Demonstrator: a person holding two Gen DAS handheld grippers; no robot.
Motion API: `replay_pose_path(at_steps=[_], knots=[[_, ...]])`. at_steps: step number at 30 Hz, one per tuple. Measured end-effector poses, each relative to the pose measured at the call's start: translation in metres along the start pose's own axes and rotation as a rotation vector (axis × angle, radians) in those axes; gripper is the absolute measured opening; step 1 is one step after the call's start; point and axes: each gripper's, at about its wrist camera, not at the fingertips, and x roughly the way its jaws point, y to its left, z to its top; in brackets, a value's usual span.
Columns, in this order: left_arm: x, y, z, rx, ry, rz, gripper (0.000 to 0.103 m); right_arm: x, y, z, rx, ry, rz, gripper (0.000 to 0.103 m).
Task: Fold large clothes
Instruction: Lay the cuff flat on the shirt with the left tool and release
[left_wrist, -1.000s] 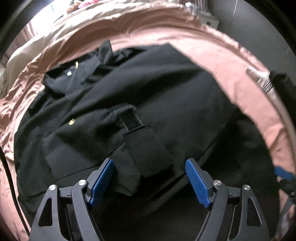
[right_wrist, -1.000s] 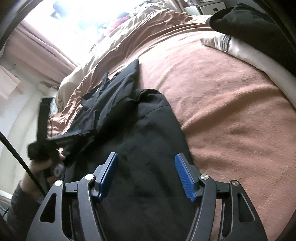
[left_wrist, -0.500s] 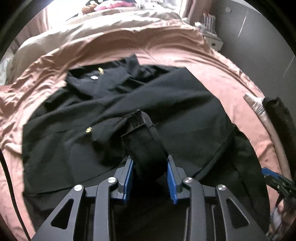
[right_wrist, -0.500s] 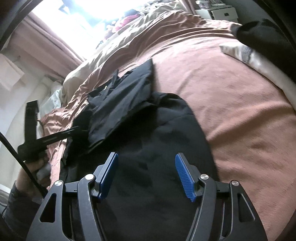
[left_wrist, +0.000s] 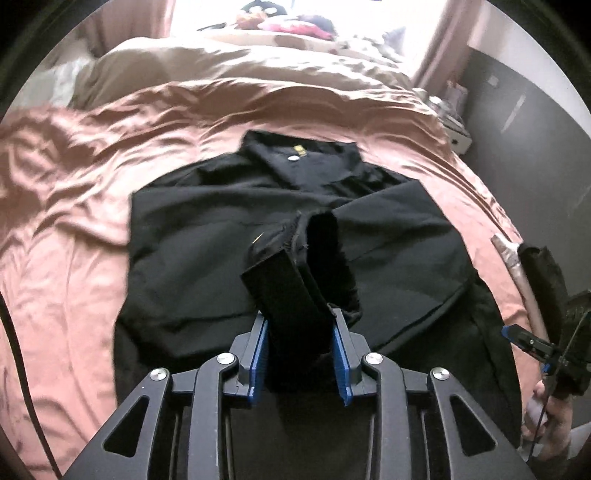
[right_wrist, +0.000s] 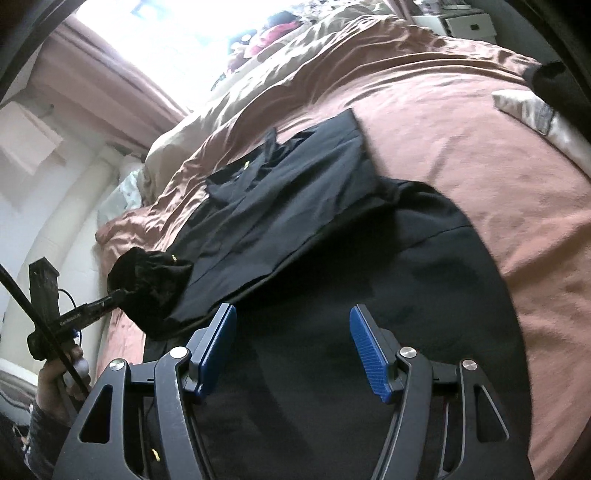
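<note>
Since the earlier frame the left tool (left_wrist: 299, 354) has closed on the sleeve cuff (left_wrist: 295, 291) of the black jacket (left_wrist: 207, 236) and lifted it. The jacket lies spread on the pink bed (left_wrist: 66, 280). The right tool (right_wrist: 291, 350) hovers spread above the jacket's hem, pinching nothing.

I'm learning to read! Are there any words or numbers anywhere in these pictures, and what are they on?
White lettering on the left claw bar, seen from the right wrist: too blurred to read.
Yellow tag and white label at the collar of the black garment: too small to read.
Nothing else has writing on it.
</note>
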Motion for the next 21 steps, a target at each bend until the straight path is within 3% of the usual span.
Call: replay_pose_path(at_steps=[5,9,15,21], knots=[[-0.012,0.045,-0.018,-0.112,0.021,0.016,0.039,0.012,0.022,-0.002,-0.034,0.01,-0.005,0.062],[-0.021,0.081,-0.033,-0.182,0.017,0.011,0.054,0.022,0.037,-0.003,-0.059,0.019,-0.009,0.062],[-0.022,0.114,-0.04,-0.246,0.005,0.004,0.056,0.036,0.049,-0.006,-0.087,0.032,-0.043,0.062],[0.013,0.115,-0.041,-0.237,0.054,-0.011,0.056,0.043,0.048,0.002,-0.097,0.026,-0.103,0.062]])
